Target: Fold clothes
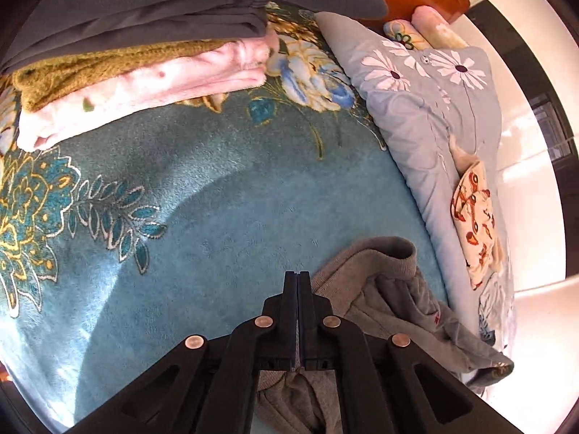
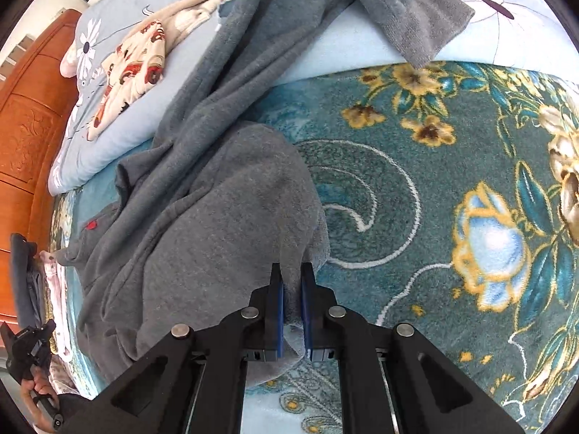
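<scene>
Both tongs grip the grey sweater (image 2: pixel 202 238) on the bed (image 2: pixel 416 188): the left tongs (image 1: pixel 297 275) pinched on its edge, the right tongs (image 2: pixel 292 271) clamped on a fold.

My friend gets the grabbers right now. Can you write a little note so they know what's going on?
Left gripper: jaws shut; grey cloth shows behind its base, but whether it is pinched is hard to tell.
Right gripper: shut on an edge of the grey sweatshirt.
The sweatshirt lies rumpled on the teal floral blanket, with a darker grey fleece garment draped over it from the quilt side.
Done: a folded stack of grey, mustard and pink pieces sits further along the blanket.
Left: spread and fold the sweatshirt, then the fleece garment.
</scene>
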A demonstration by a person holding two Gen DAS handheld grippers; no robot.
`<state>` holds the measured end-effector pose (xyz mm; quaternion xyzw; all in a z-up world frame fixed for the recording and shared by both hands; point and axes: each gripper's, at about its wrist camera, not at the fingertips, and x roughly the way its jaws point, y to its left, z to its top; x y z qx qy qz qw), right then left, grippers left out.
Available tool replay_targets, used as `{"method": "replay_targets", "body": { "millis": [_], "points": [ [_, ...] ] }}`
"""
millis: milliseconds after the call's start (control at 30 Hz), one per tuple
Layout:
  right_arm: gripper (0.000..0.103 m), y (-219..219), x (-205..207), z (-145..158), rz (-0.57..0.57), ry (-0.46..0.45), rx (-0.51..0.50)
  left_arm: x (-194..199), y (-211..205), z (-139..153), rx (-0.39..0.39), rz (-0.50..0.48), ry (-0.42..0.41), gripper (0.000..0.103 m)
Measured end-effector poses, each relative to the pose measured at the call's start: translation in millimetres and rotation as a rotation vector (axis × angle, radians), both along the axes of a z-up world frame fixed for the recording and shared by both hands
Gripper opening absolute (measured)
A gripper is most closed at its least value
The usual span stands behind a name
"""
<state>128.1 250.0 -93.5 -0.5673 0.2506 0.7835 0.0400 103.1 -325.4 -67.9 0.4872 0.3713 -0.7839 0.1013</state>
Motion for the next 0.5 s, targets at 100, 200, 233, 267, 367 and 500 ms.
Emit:
{"method": "replay_targets", "body": {
  "millis": [100, 200, 233, 267, 367, 500],
  "points": [
    [0.008, -22, 1, 43, 0.058, 0.12, -0.017, -2, 9, -1, 0.028, -0.045, 0.011, 0.001],
    [0.008, -70, 3, 91, 0.229, 0.256, 0.034, 0, 12, -8, 0.101, -0.056, 0.0, 0.001],
    [0.008, -89, 3, 104, 0.316, 0.294, 0.041, 0, 12, -10, 0.121, -0.051, -0.005, 0.001],
    [0.008, -110, 11, 110, 0.409, 0.323, 0.033, 1, 12, -12, 0.137, -0.047, -0.01, 0.001],
    [0.008, -183, 29, 91, 0.68, 0.299, 0.016, 4, 13, -11, 0.147, -0.044, -0.012, 0.001],
    [0.008, -234, 50, 42, 0.859, 0.161, 0.074, 9, 15, -5, 0.136, -0.057, 0.007, 0.004]
  ]
}}
